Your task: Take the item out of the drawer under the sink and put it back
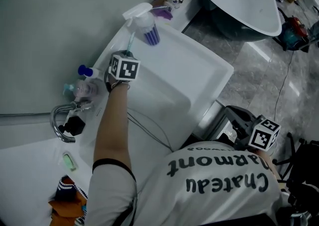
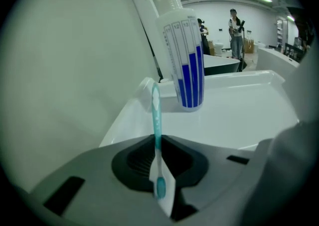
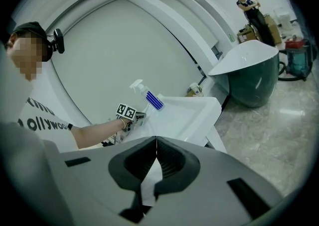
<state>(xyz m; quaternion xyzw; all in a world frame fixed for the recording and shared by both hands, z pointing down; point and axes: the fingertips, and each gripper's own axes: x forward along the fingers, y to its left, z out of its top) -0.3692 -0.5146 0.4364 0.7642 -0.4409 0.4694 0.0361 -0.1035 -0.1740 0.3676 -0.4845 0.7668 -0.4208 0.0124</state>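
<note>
item: teal toothbrush [image 2: 156, 115], taken here as the task's thing. location: it is sitting out of the drawer, above the back corner of the white sink [image 1: 227, 68], and is being pinched low on its handle by the left hand-held gripper [image 2: 157, 143], bristle end sticking up and forward beyond the tips. adjacent: a spray bottle [image 2: 187, 60] with blue stripes is standing on the sink's rear rim just beyond the bristle end, near it but not touching; the wall is lying close on the left. second tool: the right hand-held gripper [image 3: 156, 153] is hanging low at the sink's outer side, jaws pressed together with nothing between them. other stock: a faucet [image 1: 60, 120] and small bottles are standing on the bench [image 1: 30, 160] beside the sink. drawer: it is not showing plainly in any view; a pale panel under the sink's near edge may be it, but that cannot be told. hazards, as judged: the grip is biting only a thin stretch of smooth handle, so the toothbrush may be pivoting or sliding out on any quick swing; the raised bristle end is risking a knock against the spray bottle, which looks top-heavy; the return trip is running past the sink's edge, where the long end could be catching.
</note>
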